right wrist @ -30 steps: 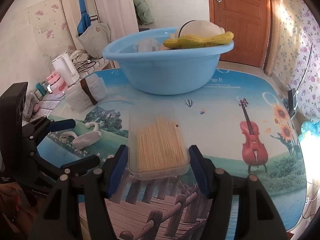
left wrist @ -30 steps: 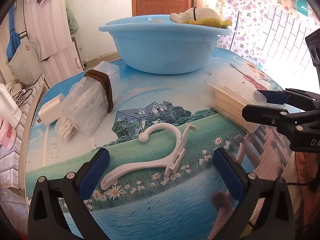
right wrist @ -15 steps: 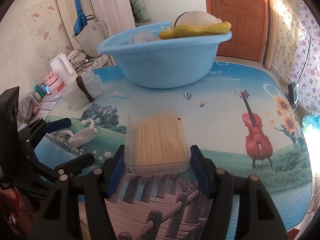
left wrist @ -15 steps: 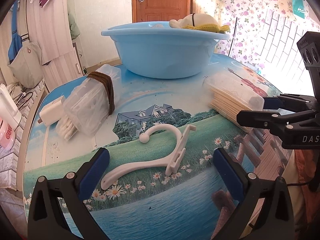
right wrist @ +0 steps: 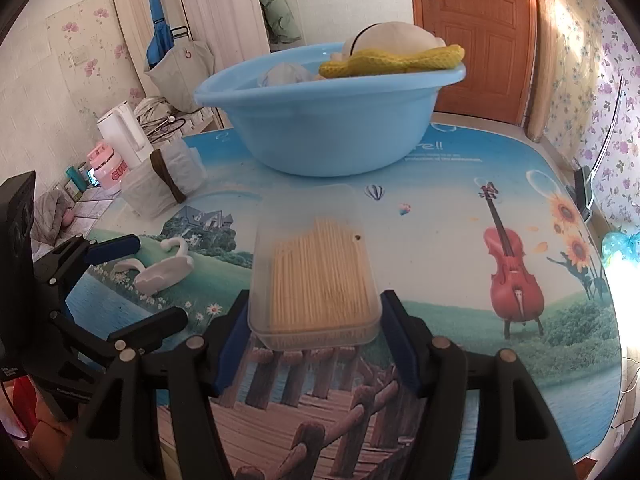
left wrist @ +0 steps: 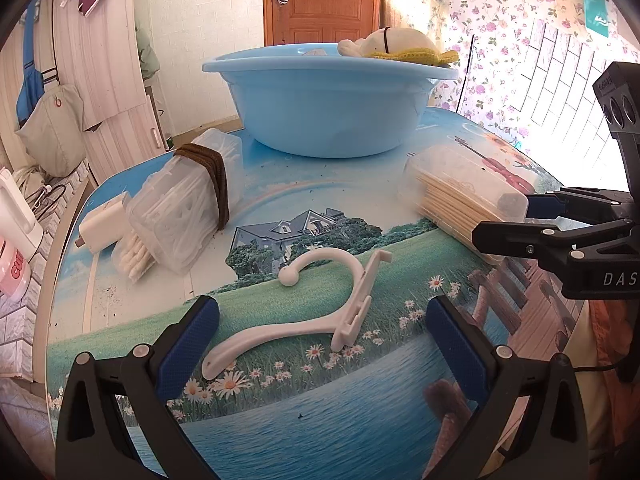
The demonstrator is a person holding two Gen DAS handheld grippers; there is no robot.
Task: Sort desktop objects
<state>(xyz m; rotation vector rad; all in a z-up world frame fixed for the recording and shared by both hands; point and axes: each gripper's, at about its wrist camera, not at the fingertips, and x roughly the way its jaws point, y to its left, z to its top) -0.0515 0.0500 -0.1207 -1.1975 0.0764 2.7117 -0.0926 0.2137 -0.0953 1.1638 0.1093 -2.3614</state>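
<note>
The right gripper [right wrist: 316, 344] has its jaws clamped on the near end of the toothpick box [right wrist: 316, 276], whose long axis runs away toward the blue basin [right wrist: 328, 120]. The left gripper [left wrist: 320, 332] hangs with jaws apart over the white hook [left wrist: 304, 312] lying on the table [right wrist: 440, 216]

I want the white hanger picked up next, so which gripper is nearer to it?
Left. The left gripper has the white hanger lying between its open fingers; the right gripper is off to the side, closed on the toothpick box.
</note>
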